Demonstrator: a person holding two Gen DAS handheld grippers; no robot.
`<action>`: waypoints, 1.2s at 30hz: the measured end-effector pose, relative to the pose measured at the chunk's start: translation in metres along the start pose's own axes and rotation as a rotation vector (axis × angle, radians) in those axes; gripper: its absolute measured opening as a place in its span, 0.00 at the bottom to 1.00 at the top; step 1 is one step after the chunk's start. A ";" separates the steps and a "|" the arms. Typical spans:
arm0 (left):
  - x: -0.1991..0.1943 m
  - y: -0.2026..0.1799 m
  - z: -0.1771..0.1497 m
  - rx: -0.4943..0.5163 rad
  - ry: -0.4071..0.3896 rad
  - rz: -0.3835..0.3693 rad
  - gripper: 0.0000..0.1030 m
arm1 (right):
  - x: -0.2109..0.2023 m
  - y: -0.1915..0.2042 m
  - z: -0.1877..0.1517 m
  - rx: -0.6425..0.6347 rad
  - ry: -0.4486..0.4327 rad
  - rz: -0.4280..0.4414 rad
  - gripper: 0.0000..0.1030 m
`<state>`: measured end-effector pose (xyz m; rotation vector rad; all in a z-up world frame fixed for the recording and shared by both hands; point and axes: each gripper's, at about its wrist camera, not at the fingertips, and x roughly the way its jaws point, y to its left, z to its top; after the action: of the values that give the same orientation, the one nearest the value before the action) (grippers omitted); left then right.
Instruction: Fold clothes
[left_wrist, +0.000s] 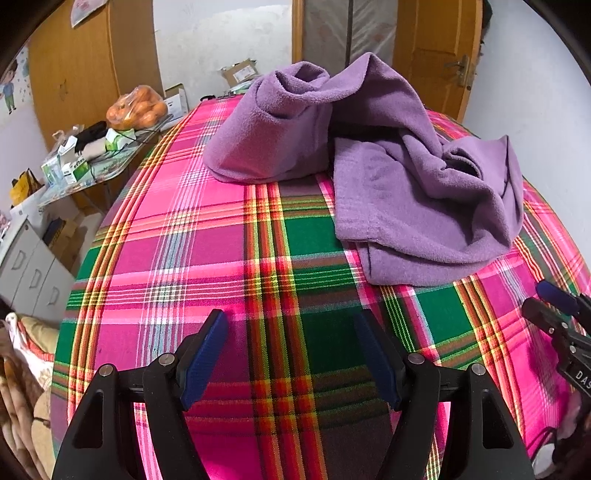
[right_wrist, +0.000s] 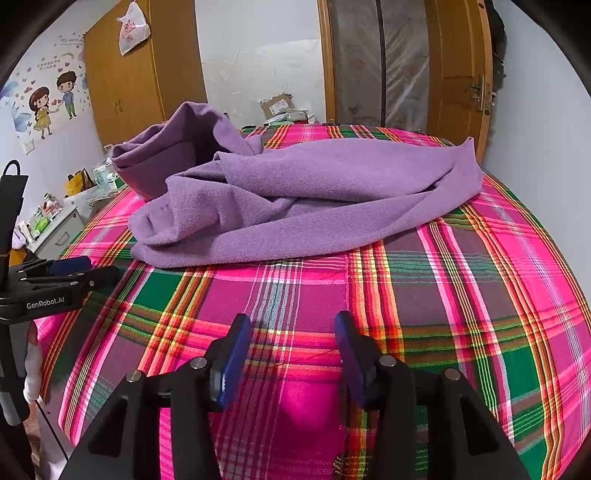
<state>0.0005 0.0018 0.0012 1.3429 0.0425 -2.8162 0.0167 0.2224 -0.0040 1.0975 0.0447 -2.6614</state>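
Crumpled purple garment (left_wrist: 406, 177) on plaid bedspread (left_wrist: 258, 258), cluttered side table (left_wrist: 92, 162) beside

A bed (left_wrist: 207, 258) fills both views, spread with a plaid cover (right_wrist: 461, 295) in bright pink, green, red and yellow checks, drawn fairly flat. One thing lies directly on it: a purple fleece garment (right_wrist: 295, 199), crumpled and unfolded. In the left wrist view it sits from 12 to 2 o'clock of the picture, one part standing up as a rounded hump at 12 and the rest spread lower toward 2. In the right wrist view it stretches from 10 o'clock across to 1 o'clock.
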 end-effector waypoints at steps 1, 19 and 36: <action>0.000 0.000 0.000 0.000 -0.001 0.000 0.71 | 0.000 0.000 0.000 0.001 -0.001 0.001 0.47; 0.000 -0.002 -0.001 -0.006 0.000 0.014 0.71 | -0.001 0.002 -0.001 0.003 -0.004 0.003 0.47; 0.002 -0.005 0.000 0.026 -0.002 -0.014 0.71 | 0.000 -0.005 0.002 0.025 0.010 0.042 0.48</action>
<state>-0.0005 0.0072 0.0000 1.3508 0.0150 -2.8390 0.0142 0.2265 -0.0034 1.1071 -0.0100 -2.6260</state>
